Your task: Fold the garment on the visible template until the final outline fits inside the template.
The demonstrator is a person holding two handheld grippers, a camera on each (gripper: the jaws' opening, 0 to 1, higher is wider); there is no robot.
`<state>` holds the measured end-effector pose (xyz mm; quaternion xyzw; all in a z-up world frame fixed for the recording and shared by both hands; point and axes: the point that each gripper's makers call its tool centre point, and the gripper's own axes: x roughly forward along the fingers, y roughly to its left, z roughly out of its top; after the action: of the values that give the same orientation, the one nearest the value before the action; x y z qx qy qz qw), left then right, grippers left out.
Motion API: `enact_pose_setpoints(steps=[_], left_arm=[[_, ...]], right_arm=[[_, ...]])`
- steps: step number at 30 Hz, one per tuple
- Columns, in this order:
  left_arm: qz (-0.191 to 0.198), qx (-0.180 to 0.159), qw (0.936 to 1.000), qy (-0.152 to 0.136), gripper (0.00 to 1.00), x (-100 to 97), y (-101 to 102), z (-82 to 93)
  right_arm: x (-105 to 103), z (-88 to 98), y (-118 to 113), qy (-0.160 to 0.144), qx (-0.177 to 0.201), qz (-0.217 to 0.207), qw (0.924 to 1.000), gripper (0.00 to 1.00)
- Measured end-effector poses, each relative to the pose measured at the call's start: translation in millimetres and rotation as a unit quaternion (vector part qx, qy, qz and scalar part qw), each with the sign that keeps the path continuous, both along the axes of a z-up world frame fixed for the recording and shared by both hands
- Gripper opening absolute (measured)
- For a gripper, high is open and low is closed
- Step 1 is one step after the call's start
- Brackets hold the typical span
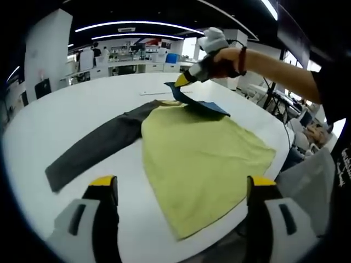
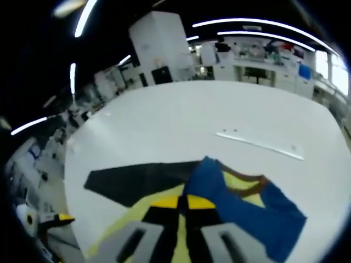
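Left gripper (image 1: pixel 181 192): my jaws stand wide apart and hold nothing; their yellow tips rise on either side of the near hem.
Shirt (image 1: pixel 203 159): it lies flat on the table (image 1: pixel 66 115), straight ahead between my left jaws, yellow-green body nearest, hem edge towards me.
Dark sleeve (image 1: pixel 93 145): stretched out flat to the left of my left jaws, running away from the body.
Right gripper (image 2: pixel 180 204): in the right gripper view my jaws are pressed together on the blue sleeve (image 2: pixel 241 211), which rises from the tips and drapes off to the right. In the left gripper view I see that gripper beyond the shirt, lifting the sleeve above the collar end.
Collar (image 2: pixel 249 189): a brown band just past my right jaw tips, beside the blue fabric.
Strip (image 2: pixel 260 143): a thin pale strip lies on the table well beyond my right jaws.
Template: I cannot make out its outline.
Handling: I judge the shirt light, limp and not fragile; it will sag and drag where unsupported. I would pinch edges and corners, the hem with the left and the cuff with the right.
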<state>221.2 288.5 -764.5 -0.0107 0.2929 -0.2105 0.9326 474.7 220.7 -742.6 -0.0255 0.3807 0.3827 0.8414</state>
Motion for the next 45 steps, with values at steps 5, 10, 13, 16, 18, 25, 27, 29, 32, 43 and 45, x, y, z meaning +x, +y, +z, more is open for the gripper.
enact_pose_setpoints(steps=[5,10,13,16,18,25,27,29,32,43,45], left_arm=[[0.003,0.005,1.0000,0.005,0.95,-2.7,6,-3.2],[0.003,0.012,0.9999,0.008,0.94,-5.0,10,-5.4],[0.009,0.010,0.9999,0.009,0.94,-5.4,9,-6.1],[0.011,0.006,0.9999,0.008,0.94,-5.1,8,-7.5],[0.006,0.006,0.9999,0.009,0.94,-6.2,6,-9.0],[0.006,0.008,0.9999,0.011,0.94,-7.3,9,-9.7],[0.008,0.005,0.9999,0.009,0.93,-6.8,9,-9.0],[0.007,0.006,0.9999,0.011,0.93,-7.3,9,-9.9],[0.005,0.008,0.9999,0.012,0.93,-8.4,8,-10.8],[0.008,0.008,0.9998,0.015,0.94,-10.0,7,-11.3],[0.009,0.008,0.9998,0.013,0.94,-9.9,8,-10.7]], right_arm=[[-12,-0.1,12,-0.002,-0.002,0.019,0.9998,0.00],[-19,-1.7,21,-0.002,-0.002,0.038,0.9993,0.00],[-25,-2.9,27,-0.001,-0.003,0.050,0.9987,0.00],[-34,-6.7,33,-0.001,-0.008,0.068,0.9976,0.00],[-37,-10.3,35,-0.001,-0.014,0.079,0.9967,0.00],[-56,-24.5,43,0.000,-0.034,0.114,0.9929,0.00],[-59,-29.8,46,0.002,-0.036,0.119,0.9922,0.00],[-57,-37.4,48,0.009,-0.040,0.122,0.9917,0.00],[-69,-43.1,50,0.013,-0.041,0.128,0.9908,0.00],[-83,-64.5,55,0.037,-0.037,0.118,0.9916,0.00],[-82,-66.5,57,0.042,-0.030,0.116,0.9919,0.01]])
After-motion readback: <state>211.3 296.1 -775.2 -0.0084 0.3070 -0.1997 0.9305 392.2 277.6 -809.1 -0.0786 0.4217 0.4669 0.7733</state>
